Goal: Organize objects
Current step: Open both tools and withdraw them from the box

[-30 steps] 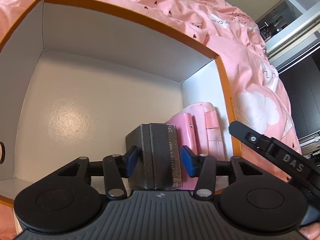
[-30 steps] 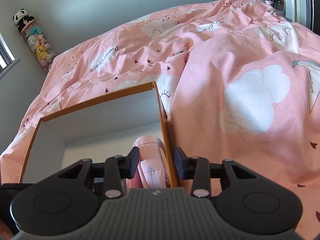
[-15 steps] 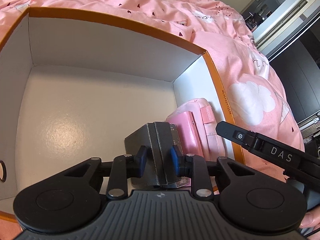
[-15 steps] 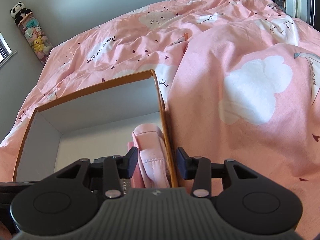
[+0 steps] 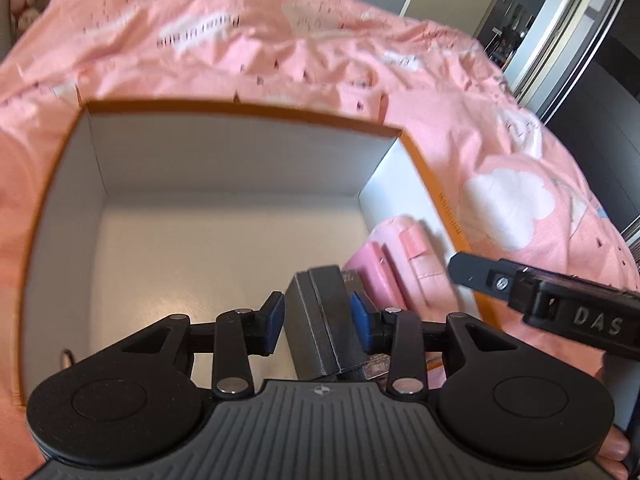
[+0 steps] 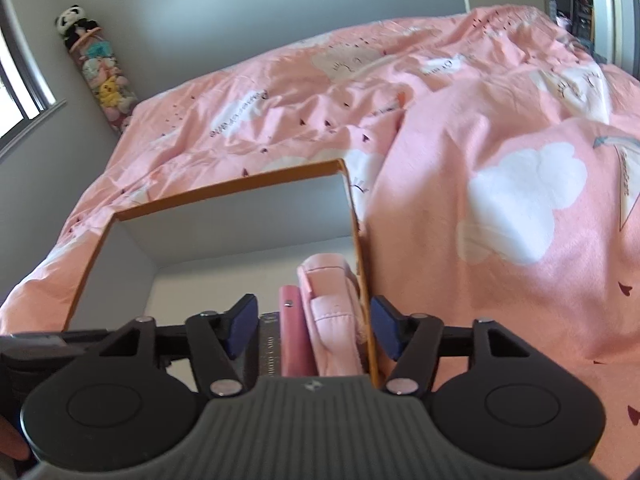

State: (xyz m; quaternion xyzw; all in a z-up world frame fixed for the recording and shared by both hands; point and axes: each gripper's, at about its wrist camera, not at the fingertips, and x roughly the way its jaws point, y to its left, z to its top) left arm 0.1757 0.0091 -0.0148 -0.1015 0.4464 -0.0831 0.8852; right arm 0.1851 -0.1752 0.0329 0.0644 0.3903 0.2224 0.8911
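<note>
An orange-rimmed box (image 5: 424,168) with white inside walls lies on the pink bed. In its right near corner stand a dark grey box (image 5: 320,320), a pink case (image 5: 372,268) and a pale pink pouch (image 5: 412,256), side by side. My left gripper (image 5: 318,322) is open, its blue pads on either side of the grey box with a small gap. My right gripper (image 6: 314,326) is open above the box's right wall, straddling the pink case (image 6: 290,332), the pouch (image 6: 332,312) and the orange wall (image 6: 366,304).
The pink duvet (image 6: 500,200) surrounds the box. The box floor (image 5: 208,264) to the left is bare white. A column of plush toys (image 6: 100,76) stands by the grey wall at the far left. A doorway (image 5: 532,24) opens at the far right.
My left gripper closed around the grey box half a second ago, then opened again and drew back and up. My right gripper opened wider and rose slightly.
</note>
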